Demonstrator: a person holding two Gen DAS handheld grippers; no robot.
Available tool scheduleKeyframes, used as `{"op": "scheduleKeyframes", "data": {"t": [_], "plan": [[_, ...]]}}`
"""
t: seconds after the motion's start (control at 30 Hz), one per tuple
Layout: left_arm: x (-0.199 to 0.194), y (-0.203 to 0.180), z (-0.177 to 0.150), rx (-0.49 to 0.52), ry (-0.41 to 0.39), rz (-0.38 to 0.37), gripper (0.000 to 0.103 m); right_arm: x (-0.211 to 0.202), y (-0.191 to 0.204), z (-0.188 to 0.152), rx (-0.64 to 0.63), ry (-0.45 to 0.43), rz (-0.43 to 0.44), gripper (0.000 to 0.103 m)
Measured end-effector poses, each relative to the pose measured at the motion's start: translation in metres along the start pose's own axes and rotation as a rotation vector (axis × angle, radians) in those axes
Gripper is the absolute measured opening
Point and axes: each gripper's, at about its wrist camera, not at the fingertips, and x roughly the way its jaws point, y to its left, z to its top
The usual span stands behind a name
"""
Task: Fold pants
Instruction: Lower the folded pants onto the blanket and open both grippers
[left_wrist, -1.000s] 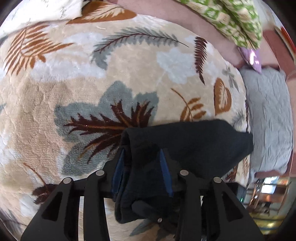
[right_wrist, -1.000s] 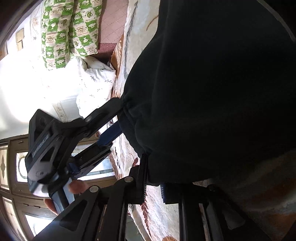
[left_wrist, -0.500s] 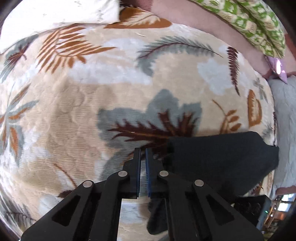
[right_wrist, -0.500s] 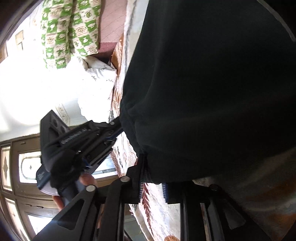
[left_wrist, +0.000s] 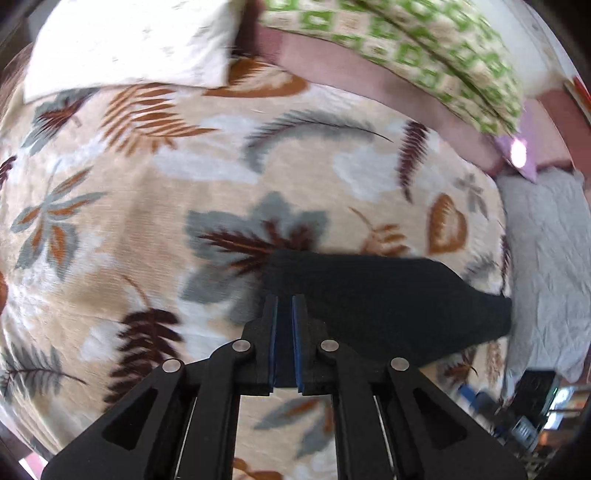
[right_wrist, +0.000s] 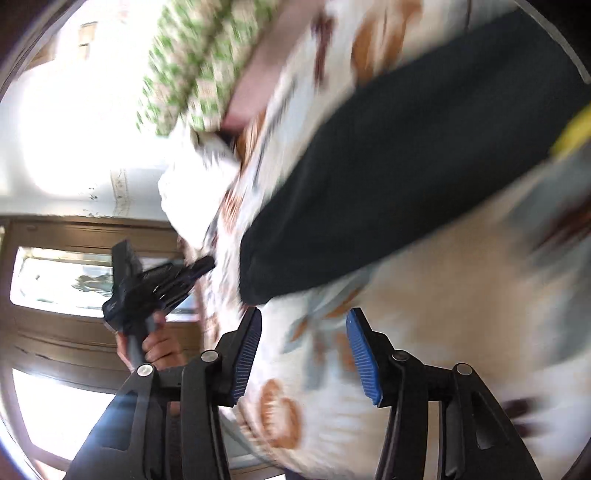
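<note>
Right gripper gapes beside folded black pants

Bed covered by a beige leaf-print blanket, with a white pillow and a green-checked pillow at its far edge. A grey quilt lies alongside; brown-framed windows admit bright daylight.
</note>
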Motion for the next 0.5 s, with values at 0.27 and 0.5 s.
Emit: {"op": "scheduleKeyframes", "data": {"t": [0.27,0.5], "plan": [[0.035,-0.144,-0.037,0.127,0.116,-0.163,0.041,-0.149,-0.038,0.065,-0.133,-0.227,-0.248,0.069],[0.088,-0.245,-0.075,0.121,0.243,-0.277,0.043,-0.189,-0.105,0.112,-0.043,-0.272,-0.354,0.071]]}}
